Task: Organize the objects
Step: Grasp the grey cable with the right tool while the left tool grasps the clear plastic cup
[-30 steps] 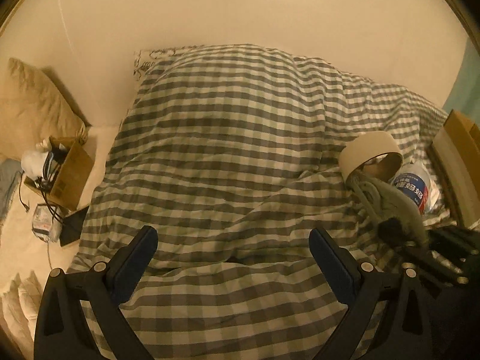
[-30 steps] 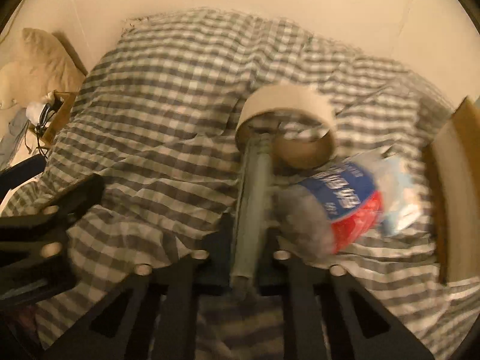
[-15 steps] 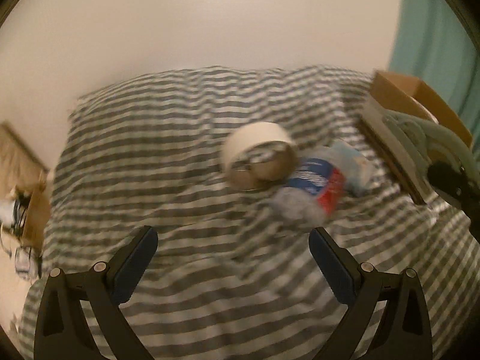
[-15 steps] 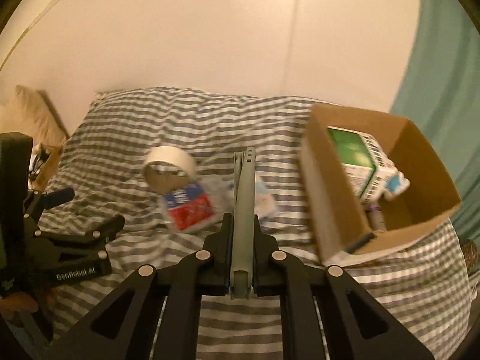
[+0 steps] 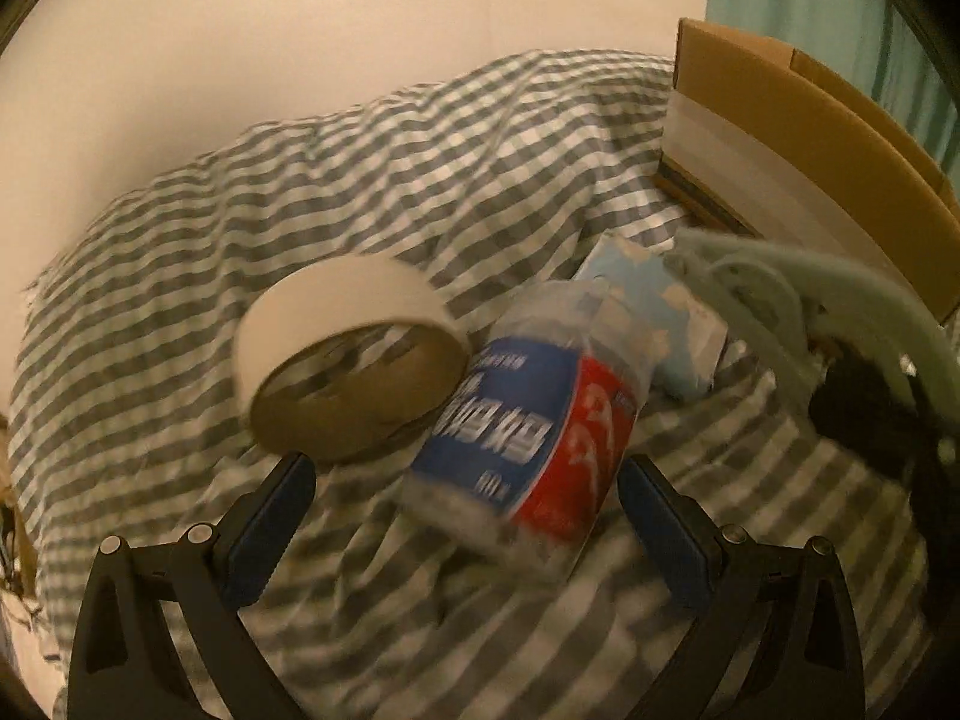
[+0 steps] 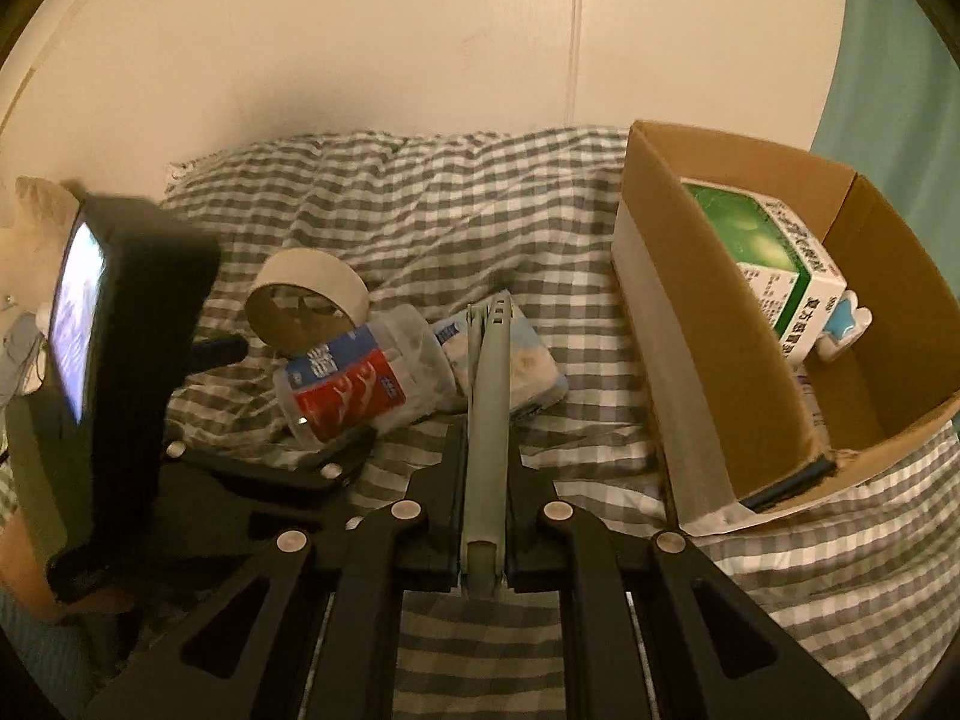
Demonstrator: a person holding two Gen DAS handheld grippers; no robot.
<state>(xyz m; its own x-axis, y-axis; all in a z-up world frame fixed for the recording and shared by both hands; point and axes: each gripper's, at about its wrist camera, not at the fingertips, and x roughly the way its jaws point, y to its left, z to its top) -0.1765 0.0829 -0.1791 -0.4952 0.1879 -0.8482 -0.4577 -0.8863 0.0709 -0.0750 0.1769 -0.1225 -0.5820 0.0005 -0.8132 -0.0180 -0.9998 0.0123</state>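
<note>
Partly done: green-and-white carton (image 6: 774, 264) lies in the brown cardboard box (image 6: 696, 324), right gripper (image 6: 487, 324) clamps a grey-green plastic hanger (image 6: 489, 420), while left gripper (image 5: 465, 474) gapes around the red-and-blue-labelled plastic bottle (image 5: 528, 420), white tape roll (image 5: 342, 354) waiting on the bed.

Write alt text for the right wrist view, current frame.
The right gripper is shut on a pale green plastic hanger above a grey-and-white checked duvet. An open brown cardboard box holding a green-and-white carton sits right; a clear bottle with a blue-and-red label and a beige tape roll lie left.
</note>
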